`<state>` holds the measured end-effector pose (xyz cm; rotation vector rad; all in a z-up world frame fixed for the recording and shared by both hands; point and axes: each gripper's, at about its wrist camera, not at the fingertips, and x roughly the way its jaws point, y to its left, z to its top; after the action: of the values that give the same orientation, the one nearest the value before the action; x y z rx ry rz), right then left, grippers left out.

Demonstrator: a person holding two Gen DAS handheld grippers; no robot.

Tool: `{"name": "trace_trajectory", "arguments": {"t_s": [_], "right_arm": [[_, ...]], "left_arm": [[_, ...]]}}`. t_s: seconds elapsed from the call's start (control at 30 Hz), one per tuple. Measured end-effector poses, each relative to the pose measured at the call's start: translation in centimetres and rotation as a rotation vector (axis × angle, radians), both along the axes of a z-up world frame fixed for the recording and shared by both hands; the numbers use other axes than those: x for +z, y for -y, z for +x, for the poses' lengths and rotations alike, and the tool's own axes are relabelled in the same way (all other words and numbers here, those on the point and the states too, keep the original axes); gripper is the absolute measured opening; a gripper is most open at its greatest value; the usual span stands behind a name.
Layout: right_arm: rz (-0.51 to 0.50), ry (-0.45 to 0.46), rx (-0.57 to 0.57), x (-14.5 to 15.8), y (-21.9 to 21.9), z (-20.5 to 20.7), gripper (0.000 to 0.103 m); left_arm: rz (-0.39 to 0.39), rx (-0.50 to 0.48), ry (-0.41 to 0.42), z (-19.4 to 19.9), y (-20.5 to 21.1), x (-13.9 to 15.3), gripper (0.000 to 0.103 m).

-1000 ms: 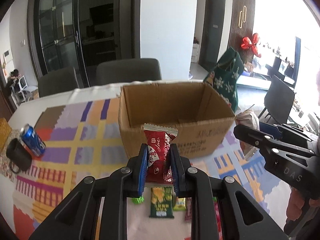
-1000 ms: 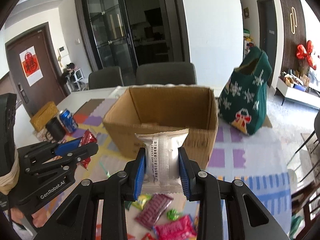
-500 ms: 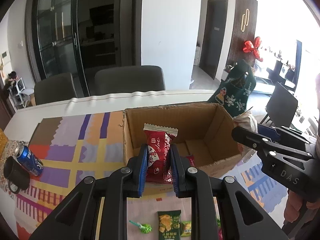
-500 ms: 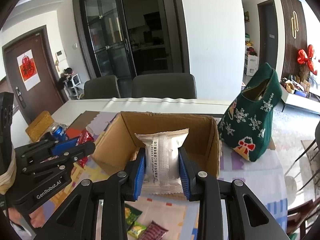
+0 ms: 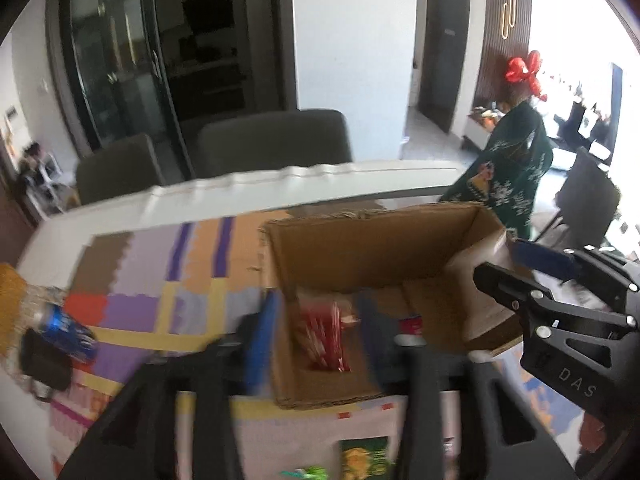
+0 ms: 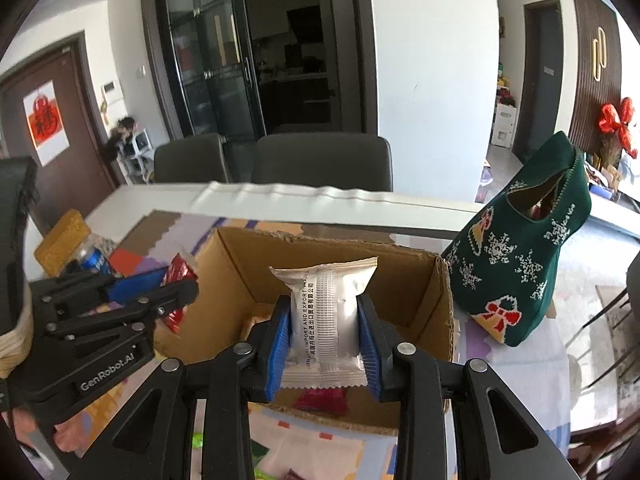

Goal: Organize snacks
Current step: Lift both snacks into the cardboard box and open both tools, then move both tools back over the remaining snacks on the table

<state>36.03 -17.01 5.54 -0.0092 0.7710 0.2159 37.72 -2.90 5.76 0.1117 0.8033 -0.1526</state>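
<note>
Everything here is placed relative to the cardboard box [image 6: 332,280], which stands open on the patterned table cover [image 5: 160,280]. Far to the left of the box lie a blue can [image 5: 64,326] and a dark mug [image 5: 44,360]. Just at the left wall of the box, the left gripper [image 5: 316,330] has its jaws opening and standing apart; the red snack packet [image 5: 322,338] is between them but seems loose, tilted, already inside the box. The view is blurred there, so I cannot tell if a pad touches it.

Over the near edge of the box, the right gripper [image 6: 324,340] has the white snack packet [image 6: 324,312] upright between its blue pads. Its jaws are opening too, but the pads appear to be in contact with the packet sides.

Both packets look light, soft and a little slippery, with puffed film that gives under pressure; the contents may crumble. I judge the best hold is across the middle, gently, not at the crimped ends.

In front of the box, a green packet [image 5: 364,458] waits on the table. To the right of the box stands a green knitted stocking [image 6: 520,264]
</note>
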Motion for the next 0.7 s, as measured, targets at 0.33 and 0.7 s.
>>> {"name": "trace_trajectory", "arguments": {"t_s": [0.33, 0.7], "right_arm": [[0.01, -0.018, -0.018, 0.1, 0.6, -2.9, 0.055], [-0.026, 0.071, -0.001, 2.1, 0.1, -8.2, 0.059]], "left_arm": [[-0.021, -0.013, 0.038, -4.0, -1.1, 1.5, 0.062], [-0.047, -0.031, 0.106, -9.3, -1.0, 3.3, 0.062]]}}
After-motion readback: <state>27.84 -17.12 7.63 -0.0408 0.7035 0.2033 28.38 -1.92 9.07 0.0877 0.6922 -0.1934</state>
